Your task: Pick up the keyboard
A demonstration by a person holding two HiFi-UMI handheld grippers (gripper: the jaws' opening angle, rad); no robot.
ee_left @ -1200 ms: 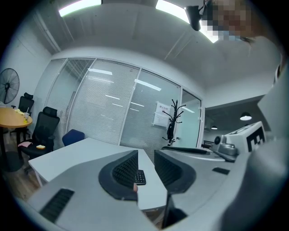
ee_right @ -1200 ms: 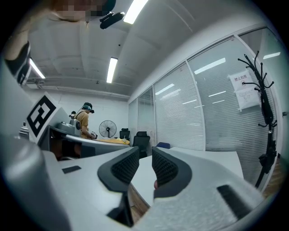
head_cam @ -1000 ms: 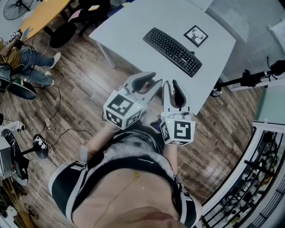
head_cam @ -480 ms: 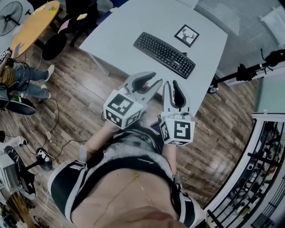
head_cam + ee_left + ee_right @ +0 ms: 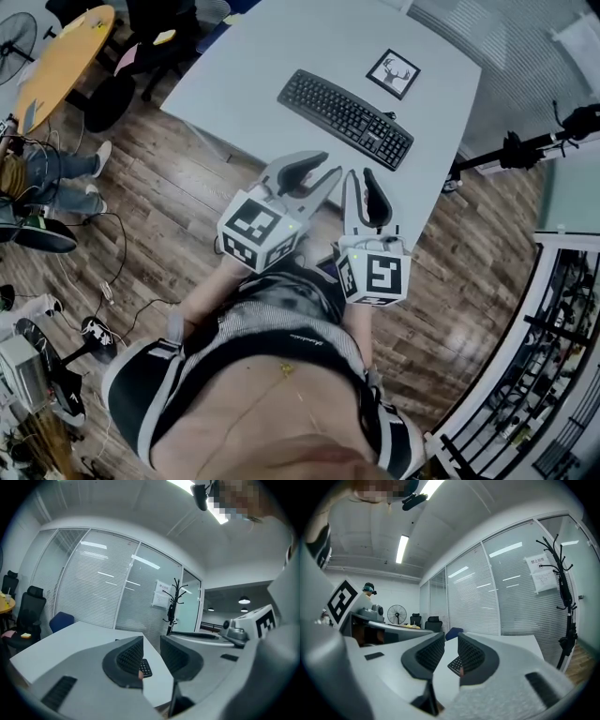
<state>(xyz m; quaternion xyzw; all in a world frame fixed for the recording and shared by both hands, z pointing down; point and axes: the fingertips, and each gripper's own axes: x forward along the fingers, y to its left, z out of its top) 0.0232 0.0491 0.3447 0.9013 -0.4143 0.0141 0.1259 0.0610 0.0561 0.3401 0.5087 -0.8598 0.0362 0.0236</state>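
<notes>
Your keyboard (image 5: 346, 106) is black, long and slim, lying slantwise on the pale grey table (image 5: 272, 47) near a small deer picture (image 5: 394, 73). Your left gripper (image 5: 330, 164) and right gripper (image 5: 357, 172) hang short of it, jaws closed, empty.

Keyboard (image 5: 345, 106) and white table (image 5: 281, 47) a little further left in the head view than before.

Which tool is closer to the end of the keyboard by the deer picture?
Right. The right tool hangs short of the keyboard, nearer that end; the left tool is beside it, farther toward the other end.
</notes>
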